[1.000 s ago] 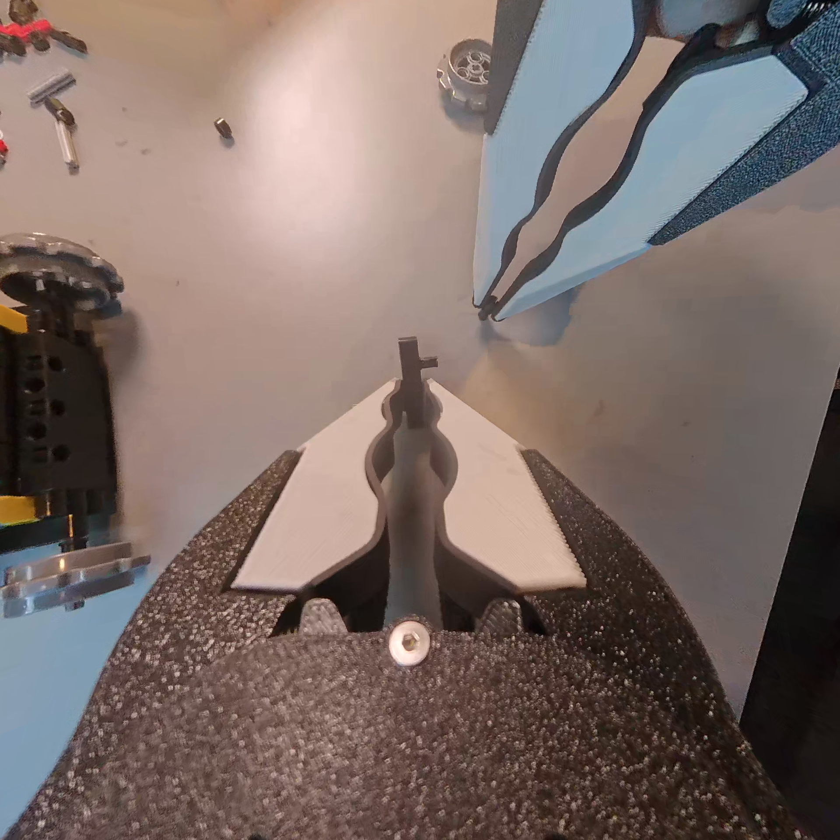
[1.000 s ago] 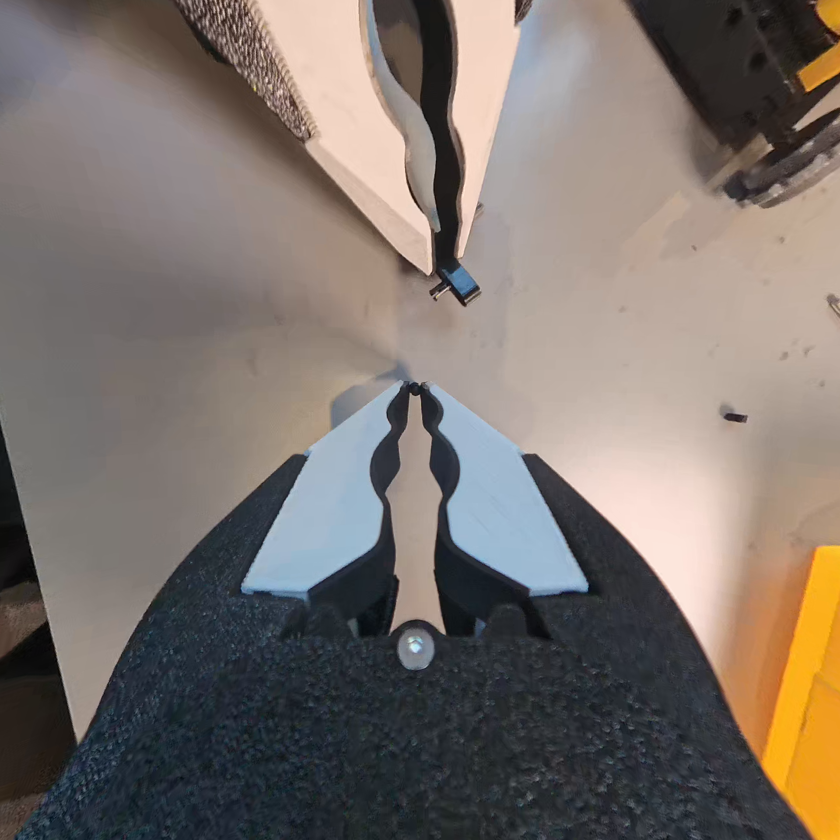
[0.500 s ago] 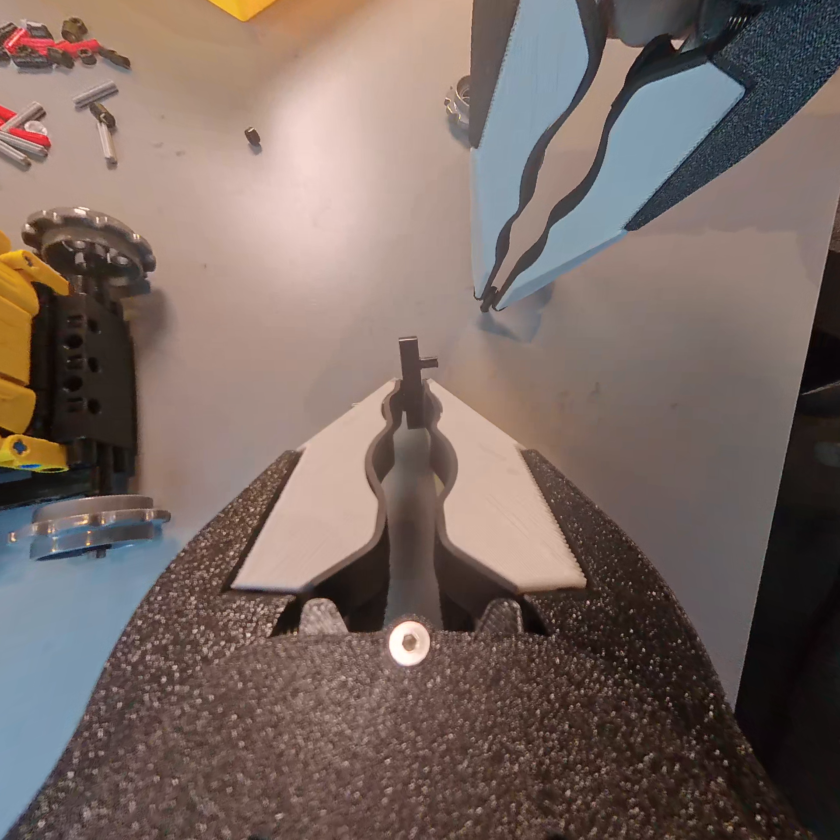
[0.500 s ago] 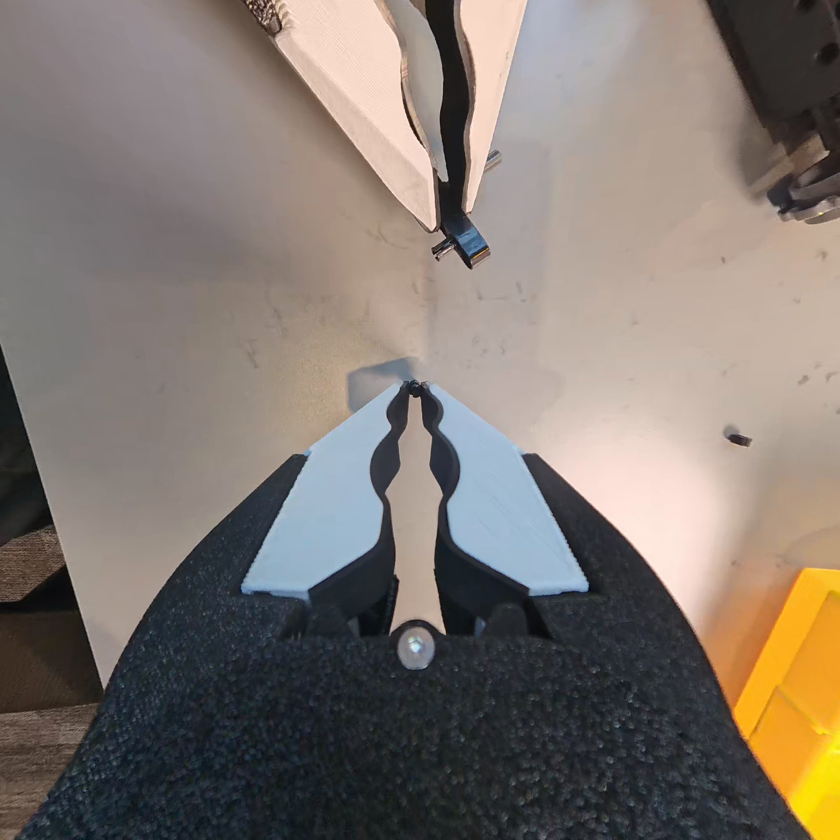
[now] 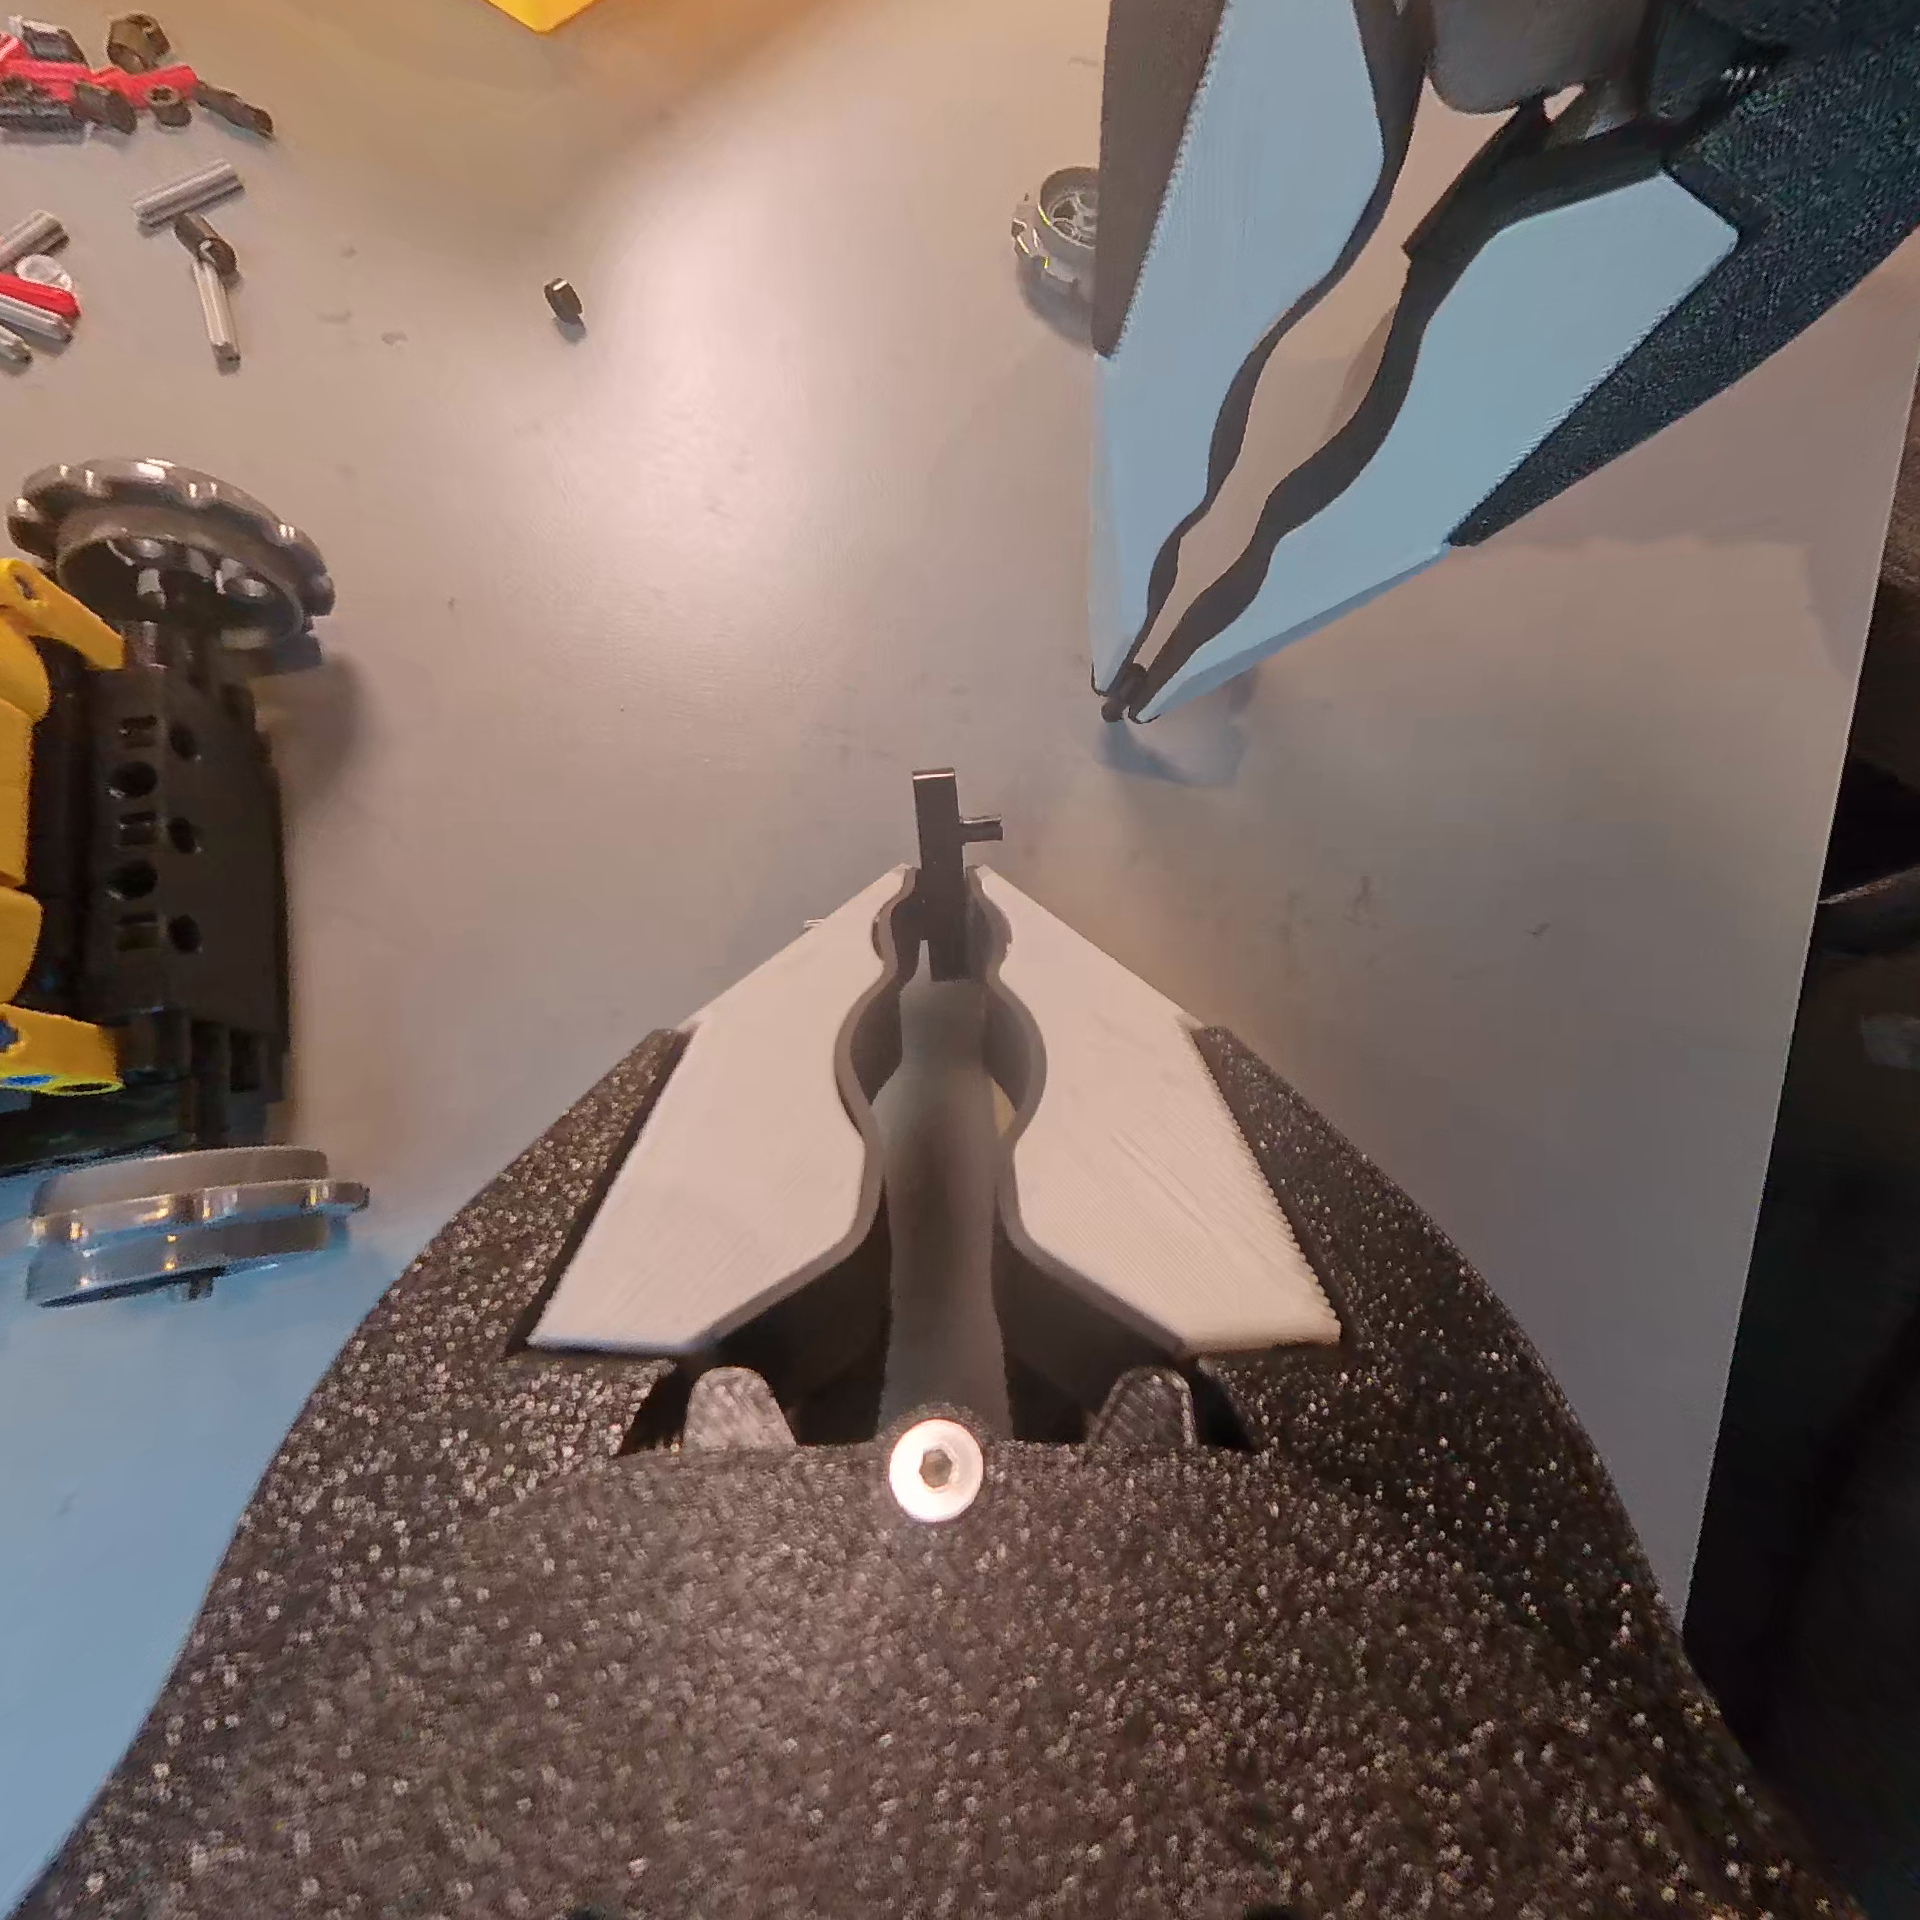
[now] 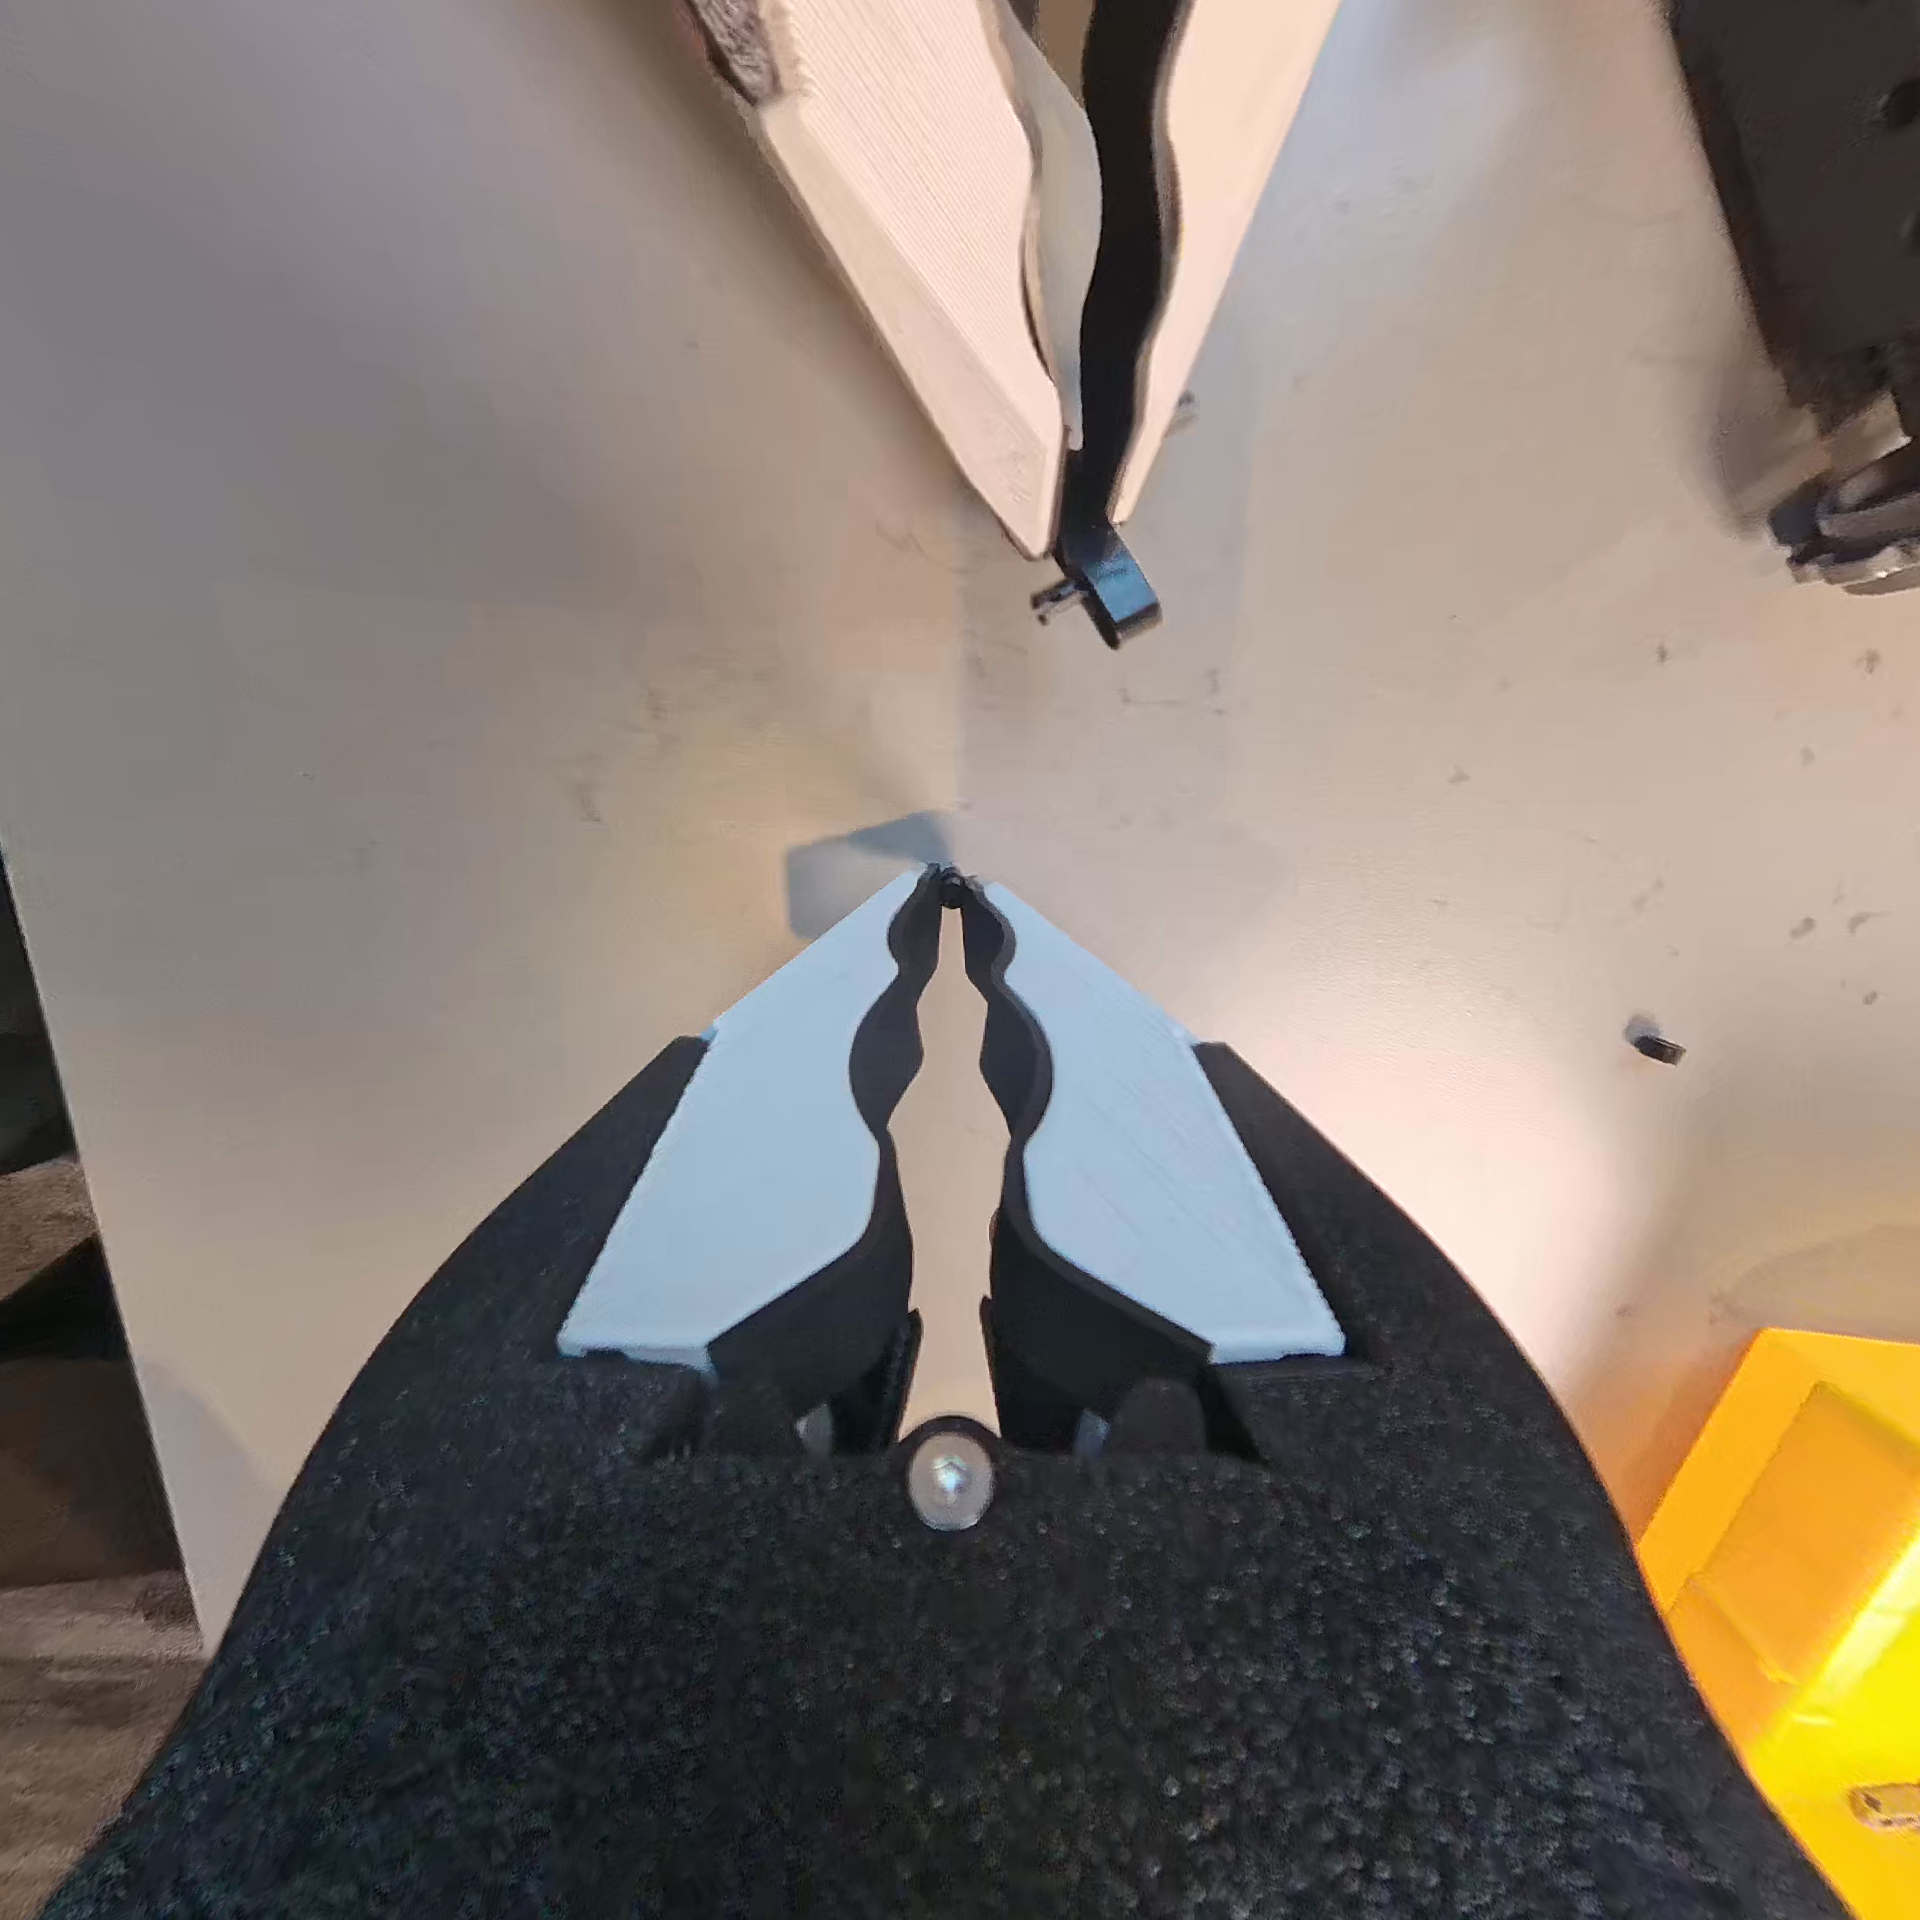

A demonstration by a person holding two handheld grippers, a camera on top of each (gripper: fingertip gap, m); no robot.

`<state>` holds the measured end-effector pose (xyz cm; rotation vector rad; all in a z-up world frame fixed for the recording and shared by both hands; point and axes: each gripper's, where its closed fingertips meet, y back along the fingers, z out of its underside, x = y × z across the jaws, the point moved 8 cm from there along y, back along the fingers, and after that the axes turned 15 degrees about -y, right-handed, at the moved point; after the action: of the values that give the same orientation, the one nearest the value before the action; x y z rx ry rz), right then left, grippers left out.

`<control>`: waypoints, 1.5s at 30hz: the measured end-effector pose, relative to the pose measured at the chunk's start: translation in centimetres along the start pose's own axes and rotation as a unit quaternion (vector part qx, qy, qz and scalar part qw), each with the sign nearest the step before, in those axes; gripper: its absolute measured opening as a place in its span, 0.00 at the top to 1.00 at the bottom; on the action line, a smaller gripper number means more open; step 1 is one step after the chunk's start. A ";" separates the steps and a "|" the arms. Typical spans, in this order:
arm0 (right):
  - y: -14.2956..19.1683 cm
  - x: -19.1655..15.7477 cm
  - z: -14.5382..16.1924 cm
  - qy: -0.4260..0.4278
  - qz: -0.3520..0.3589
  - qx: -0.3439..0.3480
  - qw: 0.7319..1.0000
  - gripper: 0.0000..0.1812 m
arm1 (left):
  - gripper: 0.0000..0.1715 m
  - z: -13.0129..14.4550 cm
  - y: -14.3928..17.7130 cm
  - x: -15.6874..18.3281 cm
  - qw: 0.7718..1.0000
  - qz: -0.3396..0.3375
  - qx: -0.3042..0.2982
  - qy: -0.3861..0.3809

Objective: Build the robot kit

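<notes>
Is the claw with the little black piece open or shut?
Shut. The left claw pinches the black piece between its tips; the piece sticks out beyond them, above the table.

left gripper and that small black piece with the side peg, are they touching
Touching. The left wrist view shows the left gripper shut on the small black piece, fingertips pressing both its sides.

Right hand-held gripper [image 6: 950,883] pinches a tiny dark bit over the pale surface [image 6: 416,520]; left hand-held gripper [image 6: 1081,520] opposite grips a black pin piece [image 6: 1107,592].
</notes>
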<state>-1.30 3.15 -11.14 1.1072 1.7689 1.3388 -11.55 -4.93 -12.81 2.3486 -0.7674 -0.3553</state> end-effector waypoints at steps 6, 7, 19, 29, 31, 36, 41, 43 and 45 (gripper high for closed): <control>0.7 -0.3 1.0 -0.028 0.008 0.085 0.996 0.98 | 0.97 -0.1 0.0 0.1 1.000 0.014 0.010 0.010; 1.3 -0.4 1.0 -0.044 0.008 0.116 0.992 0.98 | 0.97 -0.2 0.0 0.1 0.999 0.025 0.020 0.018; 2.8 -2.1 2.3 -0.183 0.124 0.407 0.886 0.98 | 0.97 -2.1 0.1 -0.3 0.971 0.125 0.152 0.132; 2.7 -2.1 3.0 -0.261 0.150 0.481 0.823 0.98 | 0.97 -3.9 -0.1 -0.1 0.980 0.067 0.155 0.105; 2.8 -2.0 3.0 -0.276 0.156 0.494 0.810 0.98 | 0.97 -4.2 -0.1 0.1 0.983 0.045 0.152 0.088; 3.3 -2.1 2.7 -0.301 0.177 0.523 0.777 0.98 | 0.97 -5.3 0.6 0.4 0.988 -0.022 0.147 0.029; 3.9 -2.1 2.4 -0.333 0.173 0.581 0.722 0.98 | 0.97 -6.5 1.4 0.6 0.984 -0.082 0.156 -0.011; 4.0 -2.1 2.4 -0.340 0.169 0.593 0.710 0.98 | 0.97 -6.6 1.4 0.7 0.984 -0.087 0.157 -0.014; 4.0 -2.2 2.2 -0.338 0.169 0.596 0.709 0.98 | 0.97 -6.7 1.4 0.7 0.983 -0.094 0.159 -0.018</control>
<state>2.53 2.59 -7.83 2.2776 1.7569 -0.3722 -8.72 -2.98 -6.83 2.7331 -0.6600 -0.3776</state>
